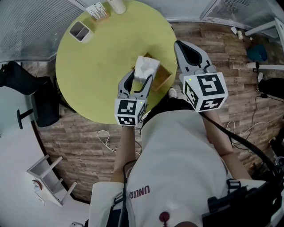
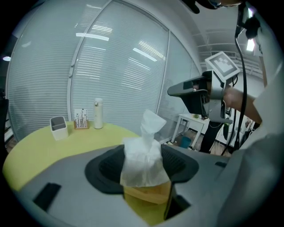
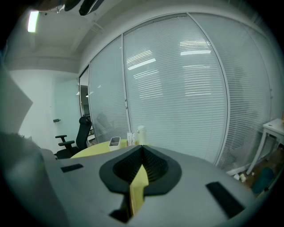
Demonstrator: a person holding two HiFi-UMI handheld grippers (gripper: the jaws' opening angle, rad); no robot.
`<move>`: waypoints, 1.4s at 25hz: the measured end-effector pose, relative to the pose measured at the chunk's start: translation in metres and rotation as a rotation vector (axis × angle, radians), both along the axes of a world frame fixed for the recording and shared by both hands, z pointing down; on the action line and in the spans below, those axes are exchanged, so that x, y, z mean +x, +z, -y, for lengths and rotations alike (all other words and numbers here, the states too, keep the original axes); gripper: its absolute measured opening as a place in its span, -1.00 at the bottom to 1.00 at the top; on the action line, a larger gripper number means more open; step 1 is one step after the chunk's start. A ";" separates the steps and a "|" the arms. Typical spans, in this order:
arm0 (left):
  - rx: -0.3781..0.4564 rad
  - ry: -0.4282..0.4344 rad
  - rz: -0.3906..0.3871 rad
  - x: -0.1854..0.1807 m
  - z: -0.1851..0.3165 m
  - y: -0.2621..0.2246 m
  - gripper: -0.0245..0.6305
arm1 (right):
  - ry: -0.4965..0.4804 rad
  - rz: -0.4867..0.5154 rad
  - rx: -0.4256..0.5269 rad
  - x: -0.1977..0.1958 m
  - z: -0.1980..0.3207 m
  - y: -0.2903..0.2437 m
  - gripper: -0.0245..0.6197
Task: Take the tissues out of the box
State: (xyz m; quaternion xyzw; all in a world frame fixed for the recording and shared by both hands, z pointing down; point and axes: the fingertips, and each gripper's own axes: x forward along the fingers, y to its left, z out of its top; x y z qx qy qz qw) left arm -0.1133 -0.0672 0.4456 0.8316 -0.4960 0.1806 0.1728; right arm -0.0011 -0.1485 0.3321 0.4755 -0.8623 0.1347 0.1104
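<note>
A white tissue [image 1: 145, 67] stands up out of a yellow-brown box [image 1: 162, 76] near the right front edge of the round yellow-green table [image 1: 88, 71]. My left gripper [image 1: 140, 76] is at the box with one finger on each side of the tissue. In the left gripper view the tissue [image 2: 148, 128] rises between the spread pads of the left gripper [image 2: 143, 155], with the box [image 2: 148, 194] just below. The right gripper [image 1: 178, 43] hangs off the table's right edge, shut and empty. Its own view shows the right gripper [image 3: 142, 150] with its pads meeting.
At the table's far side stand a grey pen holder [image 1: 80, 31], a small card stand [image 1: 97, 11] and a white bottle [image 1: 117, 5]. A black office chair [image 1: 42, 99] is left of the table. Glass walls with blinds surround it. Cables lie on the wood floor.
</note>
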 end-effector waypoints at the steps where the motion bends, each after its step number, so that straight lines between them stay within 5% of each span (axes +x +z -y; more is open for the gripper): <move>1: 0.003 -0.002 -0.002 0.000 0.000 -0.001 -0.11 | -0.001 0.001 -0.001 0.000 0.000 0.000 -0.87; 35: 0.138 -0.070 -0.011 -0.018 0.000 -0.044 -0.11 | -0.027 -0.005 0.030 -0.006 -0.001 -0.005 -0.87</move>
